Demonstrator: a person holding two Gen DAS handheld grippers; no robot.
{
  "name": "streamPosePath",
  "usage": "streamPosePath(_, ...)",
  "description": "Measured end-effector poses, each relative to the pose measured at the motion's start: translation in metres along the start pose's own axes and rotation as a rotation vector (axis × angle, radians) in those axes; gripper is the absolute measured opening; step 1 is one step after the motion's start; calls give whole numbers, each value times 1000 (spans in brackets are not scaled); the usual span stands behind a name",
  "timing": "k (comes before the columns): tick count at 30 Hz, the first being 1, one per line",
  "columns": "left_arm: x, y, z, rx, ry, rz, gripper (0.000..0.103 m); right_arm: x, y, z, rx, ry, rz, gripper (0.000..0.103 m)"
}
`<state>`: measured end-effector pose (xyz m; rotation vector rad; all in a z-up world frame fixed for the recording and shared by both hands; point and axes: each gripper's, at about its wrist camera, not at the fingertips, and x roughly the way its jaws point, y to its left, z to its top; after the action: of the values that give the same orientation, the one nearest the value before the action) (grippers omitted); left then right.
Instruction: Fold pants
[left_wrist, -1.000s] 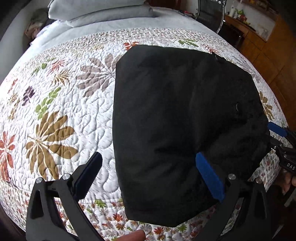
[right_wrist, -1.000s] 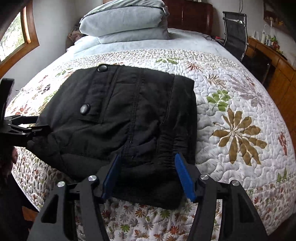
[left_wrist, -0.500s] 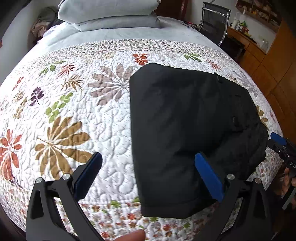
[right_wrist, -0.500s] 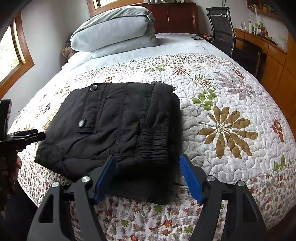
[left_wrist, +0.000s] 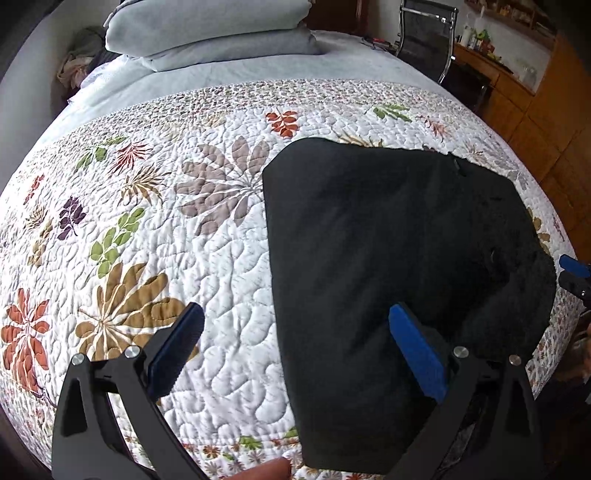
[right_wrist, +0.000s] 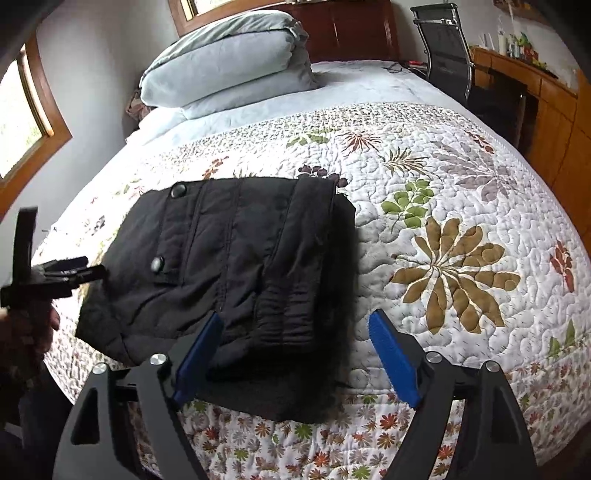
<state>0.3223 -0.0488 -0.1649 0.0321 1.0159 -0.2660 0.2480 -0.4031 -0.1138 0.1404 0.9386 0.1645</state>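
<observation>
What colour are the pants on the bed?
Black pants, shown best in the right wrist view, with two round snap buttons.

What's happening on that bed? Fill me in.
A person holds a gripper in each hand above black pants that lie folded into a compact bundle on the flowered quilt. The left gripper is open and holds nothing. The right gripper has its jaws opening, with nothing clamped between them. The fold looks finished or nearly so.
</observation>
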Motion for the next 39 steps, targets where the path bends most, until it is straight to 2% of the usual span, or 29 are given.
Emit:
streamPosePath(6, -1, -2, 3, -10, -25, -3, 100, 5, -5, 16, 33, 2, 29, 87)
streamPosePath(8, 3, 0, 9, -12, -28, 0, 100, 14, -11, 25, 60, 18, 81, 87)
streamPosePath(11, 12, 2, 20, -3, 4, -36, 100, 35, -25, 37, 127, 61, 163, 87)
streamPosePath(15, 22, -1, 27, 43, 14, -26, 100, 61, -42, 43, 208, 114, 259, 87)
streamPosePath(18, 26, 1, 26, 42, 13, -35, 101, 74, -46, 42, 204, 139, 243, 87)
streamPosePath(20, 28, 5, 25, 20, 13, -57, 101, 81, -52, 40, 239, 158, 290, 90)
streamPosePath(25, 40, 20, 26, -60, 51, -175, 101, 95, -58, 35, 266, 192, 347, 96)
streamPosePath(29, 51, 24, 28, -77, 91, -257, 101, 102, -53, 34, 246, 214, 397, 96)
streamPosePath(32, 62, 28, 28, -129, 135, -333, 101, 107, -50, 34, 246, 229, 404, 96)
streamPosePath(35, 65, 22, 29, -121, 130, -328, 101, 106, -48, 36, 240, 228, 403, 93)
streamPosePath(39, 68, 4, 30, -81, 125, -316, 101, 105, -44, 39, 211, 225, 392, 84)
